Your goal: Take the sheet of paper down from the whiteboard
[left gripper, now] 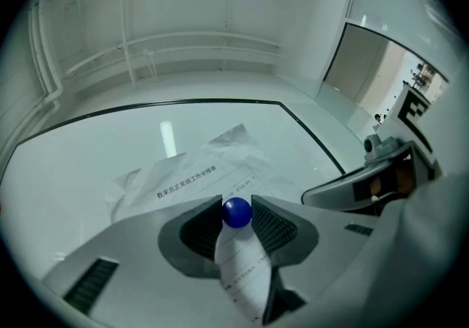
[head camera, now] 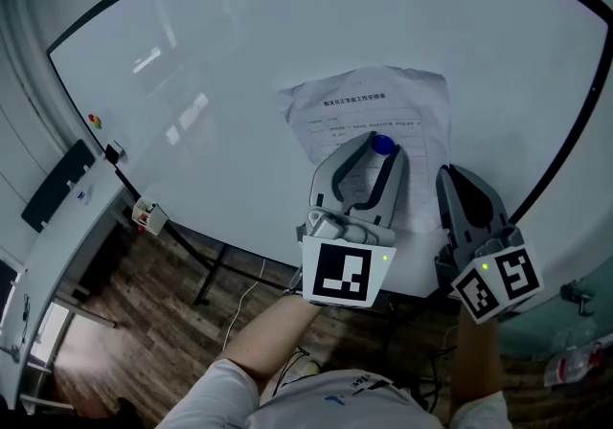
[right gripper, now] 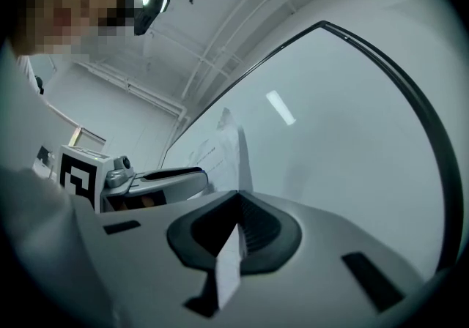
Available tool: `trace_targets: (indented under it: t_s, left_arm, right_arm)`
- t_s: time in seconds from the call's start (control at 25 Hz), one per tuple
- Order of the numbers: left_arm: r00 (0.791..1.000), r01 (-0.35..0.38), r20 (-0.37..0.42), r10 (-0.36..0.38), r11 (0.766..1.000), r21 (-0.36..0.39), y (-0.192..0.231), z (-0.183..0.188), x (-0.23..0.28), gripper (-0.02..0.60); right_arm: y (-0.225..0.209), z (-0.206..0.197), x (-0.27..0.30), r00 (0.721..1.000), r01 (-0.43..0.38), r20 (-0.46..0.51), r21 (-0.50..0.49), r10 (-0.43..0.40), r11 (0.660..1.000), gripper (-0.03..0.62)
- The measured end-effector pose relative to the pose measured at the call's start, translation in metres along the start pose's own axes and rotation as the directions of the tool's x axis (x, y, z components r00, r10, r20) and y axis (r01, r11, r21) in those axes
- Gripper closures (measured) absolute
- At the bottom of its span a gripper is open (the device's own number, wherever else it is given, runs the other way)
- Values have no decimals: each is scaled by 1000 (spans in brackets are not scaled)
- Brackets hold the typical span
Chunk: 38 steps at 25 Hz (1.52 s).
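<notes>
Both grippers are gripping at the whiteboard (head camera: 239, 54): the left gripper (head camera: 379, 151) is pinching the magnet (left gripper: 237, 212), and the right gripper (right gripper: 236, 202) is clamping the sheet (head camera: 369, 101).
The left gripper's jaws are pressing on both sides of the round blue magnet, which is pinning the sheet to the whiteboard near the sheet's middle. The sheet is crumpled and printed, and it is lying against the board, right of the board's centre. The right gripper's jaws are squeezing together on the sheet's lower right edge, with a strip of paper showing between them. The two grippers are pointing at the board side by side, the left just beside the right, and each is showing its marker cube toward the head view.
</notes>
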<state>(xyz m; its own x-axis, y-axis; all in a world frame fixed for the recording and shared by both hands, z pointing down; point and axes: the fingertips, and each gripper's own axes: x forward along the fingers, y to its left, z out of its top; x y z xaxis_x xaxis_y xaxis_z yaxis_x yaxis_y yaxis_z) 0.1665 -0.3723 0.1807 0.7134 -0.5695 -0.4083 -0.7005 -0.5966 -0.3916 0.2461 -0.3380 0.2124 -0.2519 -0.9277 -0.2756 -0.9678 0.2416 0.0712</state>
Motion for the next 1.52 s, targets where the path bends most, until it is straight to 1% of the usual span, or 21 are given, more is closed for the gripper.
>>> trace_targets:
  t_s: [0.12, 0.28, 0.44, 0.64, 0.76, 0.92, 1.12, 1.28, 1.4, 1.52]
  left_arm:
    - [1000, -2, 7, 2, 1000, -29, 1, 0, -17, 449]
    - [1000, -2, -9, 2, 997, -73, 4, 2, -29, 449]
    - [999, -41, -36, 36, 988, -148, 10, 7, -34, 449]
    - [989, -114, -114, 93, 974, -193, 13, 2, -39, 449]
    - [981, -140, -161, 109, 971, -197, 10, -14, -67, 449]
    - [978, -133, -187, 93, 968, -211, 6, -37, -113, 449]
    - [977, -121, -204, 68, 959, -257, 7, -42, -152, 449]
    - [977, -86, -213, 21, 949, -304, 5, -48, -190, 449]
    - [972, -50, -231, -31, 940, -337, 0, -54, -215, 449]
    - [965, -18, -248, -82, 925, -380, -8, -64, -234, 449]
  right_arm:
    - [9, -7, -10, 1000, -14, -1, 19, 14, 1000, 580]
    - [15, -9, -13, 999, -51, -7, 30, 51, 998, 580]
    - [16, -5, -14, 995, -100, -22, 52, 102, 994, 580]
    - [16, -4, -13, 983, -171, -53, 74, 176, 982, 580]
    - [34, -26, -23, 976, -198, -76, 94, 205, 976, 580]
    - [69, -64, -41, 975, -184, -108, 109, 196, 977, 580]
    - [103, -81, -59, 971, -151, -168, 124, 171, 981, 580]
    - [134, -96, -81, 966, -105, -224, 125, 131, 987, 580]
    - [155, -112, -96, 956, -70, -273, 126, 102, 990, 580]
    - [168, -133, -109, 944, -39, -319, 136, 81, 990, 580]
